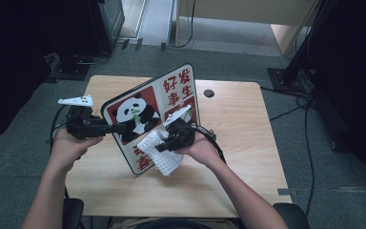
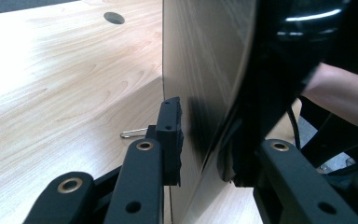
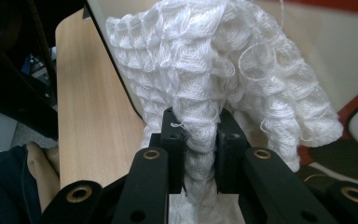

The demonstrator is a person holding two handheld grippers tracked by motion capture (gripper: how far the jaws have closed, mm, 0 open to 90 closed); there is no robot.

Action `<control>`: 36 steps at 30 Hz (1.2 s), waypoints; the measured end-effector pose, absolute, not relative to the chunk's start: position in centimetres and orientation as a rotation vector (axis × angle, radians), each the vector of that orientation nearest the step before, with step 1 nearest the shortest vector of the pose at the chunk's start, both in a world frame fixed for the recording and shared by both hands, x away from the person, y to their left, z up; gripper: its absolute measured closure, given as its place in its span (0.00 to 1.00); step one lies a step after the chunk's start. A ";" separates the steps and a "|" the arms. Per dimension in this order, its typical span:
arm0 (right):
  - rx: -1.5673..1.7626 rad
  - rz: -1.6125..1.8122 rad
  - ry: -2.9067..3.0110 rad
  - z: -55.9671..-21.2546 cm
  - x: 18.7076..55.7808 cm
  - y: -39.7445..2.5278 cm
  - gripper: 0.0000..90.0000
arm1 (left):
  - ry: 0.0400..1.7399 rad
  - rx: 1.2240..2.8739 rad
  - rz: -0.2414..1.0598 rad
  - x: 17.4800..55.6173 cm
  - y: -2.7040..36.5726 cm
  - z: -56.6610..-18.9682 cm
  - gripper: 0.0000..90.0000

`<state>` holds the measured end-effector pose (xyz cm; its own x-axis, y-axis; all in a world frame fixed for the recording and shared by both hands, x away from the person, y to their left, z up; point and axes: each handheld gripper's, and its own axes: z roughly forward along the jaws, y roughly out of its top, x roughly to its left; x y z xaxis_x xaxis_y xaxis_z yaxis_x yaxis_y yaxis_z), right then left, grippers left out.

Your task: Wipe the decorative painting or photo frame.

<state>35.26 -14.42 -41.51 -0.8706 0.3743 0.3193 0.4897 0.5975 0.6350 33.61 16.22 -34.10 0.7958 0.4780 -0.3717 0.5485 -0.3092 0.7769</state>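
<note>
Above the wooden table (image 1: 248, 157), the panda board (image 1: 145, 114) is held tilted, its left edge clamped by the left gripper (image 1: 116, 128). A white waffle cloth (image 1: 164, 155) is pinched by the right gripper (image 1: 164, 144) against the board's face. Risk: hard wiping could twist the board loose.

Board upright mid-table, grippers either side

Panda board (image 1: 145, 117) stands tilted on its lower edge on the table (image 1: 238, 143), w/ left gripper (image 1: 106, 128) at its left edge, jaws either side of it. Cloth (image 1: 164, 155) lies vs. board's front, lower right; right gripper (image 1: 161, 147) on cloth. Table hole (image 1: 209, 93) behind board, to its right.
</note>
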 end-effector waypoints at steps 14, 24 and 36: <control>-0.689 -1.180 -2.688 -36.9 36.1 -13.8 0.86 | 0.770 1.954 -0.088 32.9 17.2 -34.0 0.80; -0.658 -1.226 -2.706 -33.0 36.4 -12.6 0.86 | 0.767 1.954 -0.086 32.7 17.6 -33.9 0.83; -0.610 -1.271 -2.746 -28.9 37.1 -11.2 0.86 | 0.768 1.947 -0.089 32.7 17.6 -34.0 0.84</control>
<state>37.07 -11.16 -28.87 -0.9204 0.3287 0.2117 0.3741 0.5828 0.7214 32.68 17.64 -33.97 0.7958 0.4745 -0.3763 0.5476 -0.2986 0.7816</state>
